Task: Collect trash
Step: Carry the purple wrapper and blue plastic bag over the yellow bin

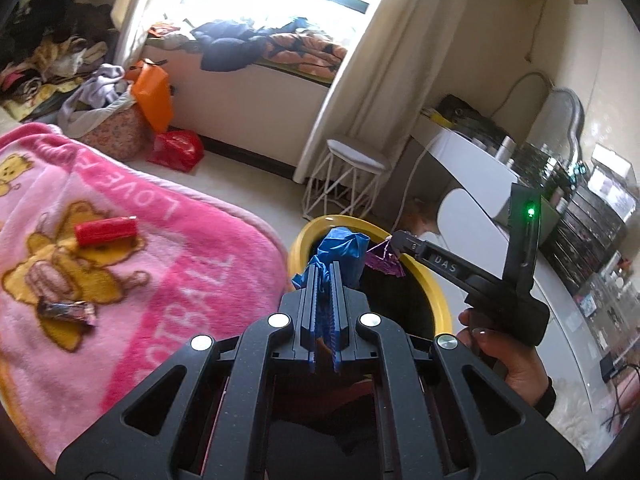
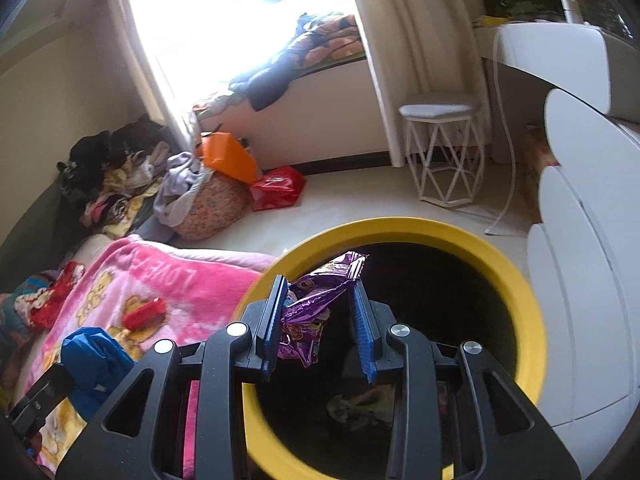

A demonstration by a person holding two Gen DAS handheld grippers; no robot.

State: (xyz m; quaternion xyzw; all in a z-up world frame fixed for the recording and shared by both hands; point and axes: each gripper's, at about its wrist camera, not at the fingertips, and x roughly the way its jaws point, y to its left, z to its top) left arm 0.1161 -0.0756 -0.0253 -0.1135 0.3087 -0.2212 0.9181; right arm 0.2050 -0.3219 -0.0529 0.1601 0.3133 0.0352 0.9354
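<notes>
I read this as the drop-off step: both grippers are at the yellow-rimmed bin [image 2: 516, 280] beside the bed. My right gripper [image 2: 318, 284] is above the bin mouth with the purple foil wrapper [image 2: 308, 308] between its fingers; the jaws stand spread, with a gap showing on the right of the wrapper, which touches the left pad, so I judge it is being let go or only loosely caught. My left gripper [image 1: 325, 276] has its jaws pressed nearly together, pinching the blue plastic bag [image 1: 340, 246] near the bin's near rim. Next move, in my judgement: clear the right gripper so the wrapper falls inside, then carry the left one further over the opening before spreading its jaws, since the bag looks close to the rim and could land outside. Still to collect on the pink blanket [image 1: 192, 264]: a red wrapper [image 1: 106, 231] and a dark crumpled wrapper [image 1: 68, 312], well apart. The right wrist view alone shows the bin's interior, with pale crumpled trash [image 2: 360, 406] at the bottom. Only the left wrist view shows the dark wrapper and my right hand [image 1: 508, 356] on its handle.
</notes>
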